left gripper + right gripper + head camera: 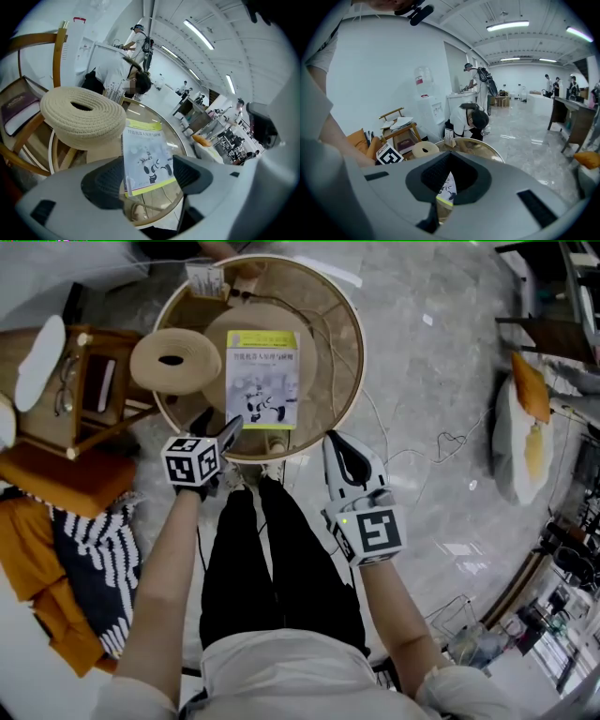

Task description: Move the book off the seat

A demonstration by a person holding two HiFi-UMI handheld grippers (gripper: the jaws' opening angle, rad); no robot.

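Observation:
The book, white with a yellow-green band and a robot picture, lies flat on the round rattan-rimmed seat. A woven straw ring rests on the seat's left edge, beside the book. My left gripper is at the book's near left corner. In the left gripper view the jaws stand wide open, and the book shows between them with neither pad pressing on it. My right gripper hovers off the seat's near right rim, shut and empty. Its own view shows only a sliver of the book.
A wooden side table with glasses stands at the left, with orange cushions and a striped cloth below it. A small card stand sits at the seat's far edge. Cables trail on the marble floor. A person bends over beyond the seat.

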